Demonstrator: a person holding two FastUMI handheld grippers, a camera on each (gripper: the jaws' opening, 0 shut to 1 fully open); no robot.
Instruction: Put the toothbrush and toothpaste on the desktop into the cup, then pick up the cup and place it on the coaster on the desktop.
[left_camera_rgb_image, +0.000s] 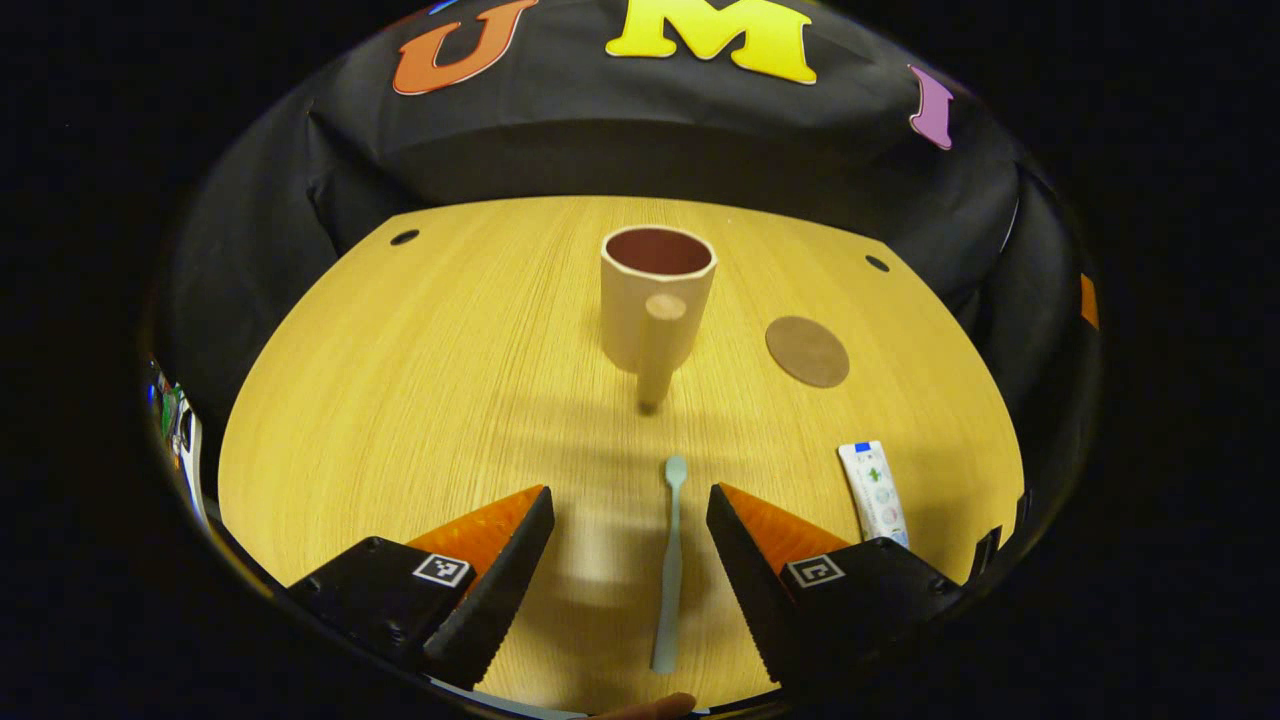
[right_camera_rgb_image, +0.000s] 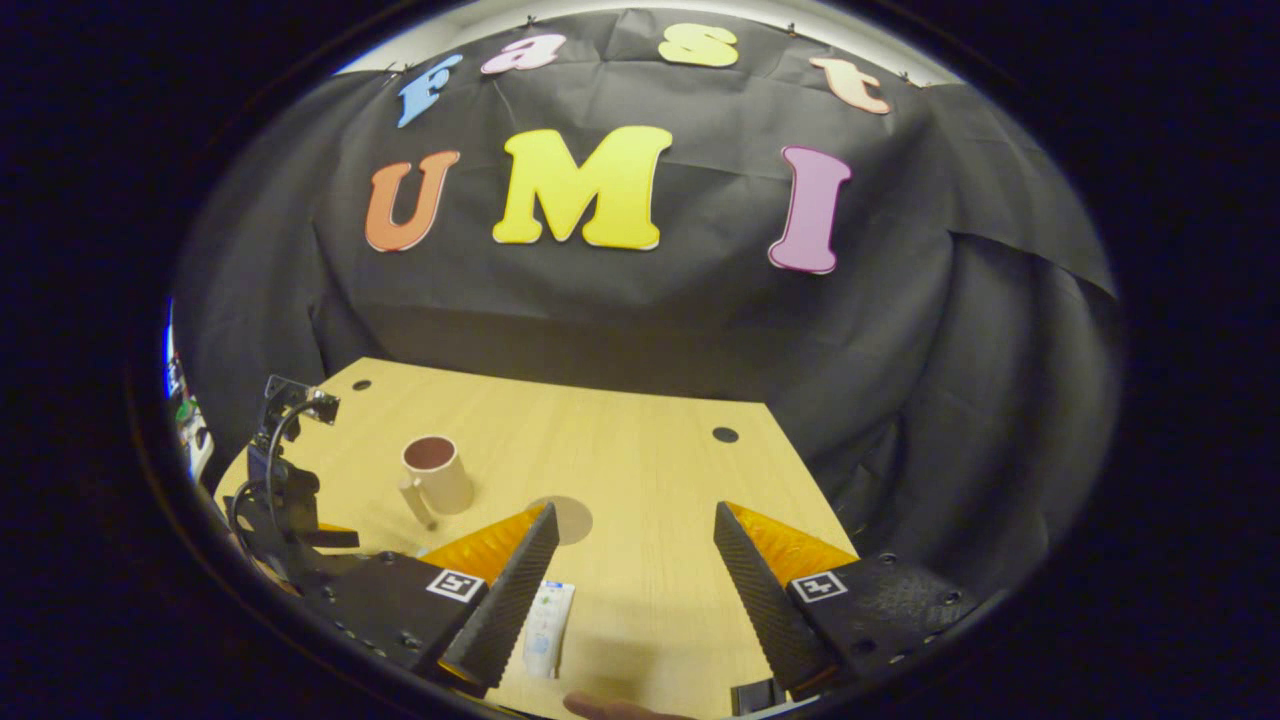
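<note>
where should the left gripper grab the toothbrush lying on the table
Grip the toothbrush mid-handle, coming straight down from above. It lies flat on the table, head toward the cup, running lengthwise between the open left gripper fingers, so closing across its thin width should likely catch it.

A recording booth set up like a washroom counter

A black cloth wall (right_camera_rgb_image: 650, 330) fills the upper half of both views behind a round-edged wooden desktop (left_camera_rgb_image: 420, 400) with cable holes (left_camera_rgb_image: 404, 237). Camera gear on a cabled rig (right_camera_rgb_image: 285, 470) stands at the lower left of the right gripper view.
</note>
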